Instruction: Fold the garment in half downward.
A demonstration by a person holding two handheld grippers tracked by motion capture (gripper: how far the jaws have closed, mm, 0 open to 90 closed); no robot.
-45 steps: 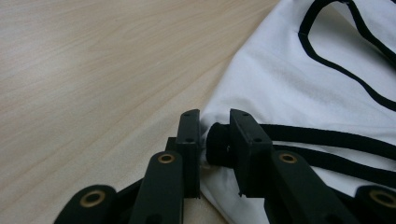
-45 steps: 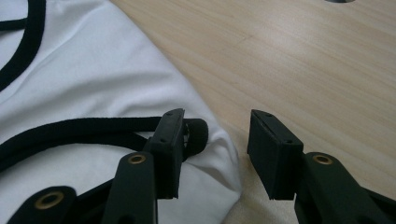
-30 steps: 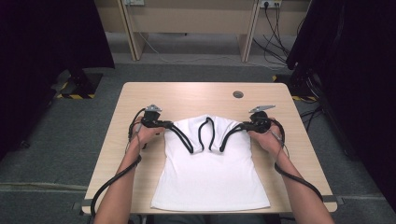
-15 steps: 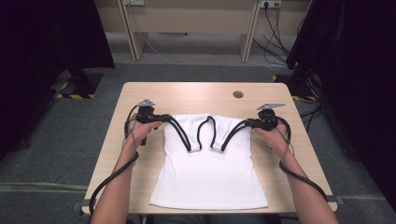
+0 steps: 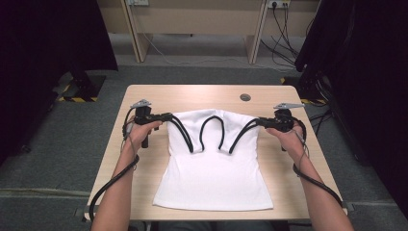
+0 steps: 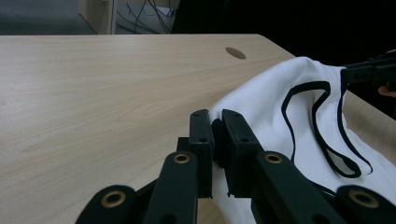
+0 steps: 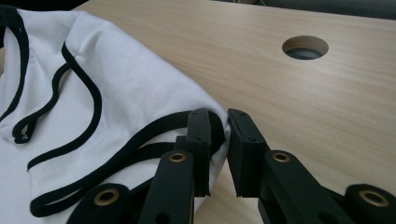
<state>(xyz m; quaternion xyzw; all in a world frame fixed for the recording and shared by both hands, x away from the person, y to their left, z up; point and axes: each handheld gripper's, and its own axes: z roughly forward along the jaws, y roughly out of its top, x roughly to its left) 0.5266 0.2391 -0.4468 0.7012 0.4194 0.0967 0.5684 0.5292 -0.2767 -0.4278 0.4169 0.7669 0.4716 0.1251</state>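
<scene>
Two grippers lift a white top (image 5: 214, 168) by its shoulders.
Left gripper (image 5: 168, 116) and right gripper (image 5: 258, 122) each pinch black-trimmed fabric (hem resting on the table (image 5: 192, 96)).

A white tank top (image 5: 214, 178) with black trim lies on the tabletop (image 5: 192, 96). The left tongs (image 5: 169, 116) and the right tongs (image 5: 260, 122) each pinch a shoulder corner, raised off the tabletop, hem lying flat.

I can read no text, label, brand or number anywhere: nothing printed on my white top (image 5: 214, 168), nothing on the desk (image 5: 192, 96), and no marking on either claw.
</scene>
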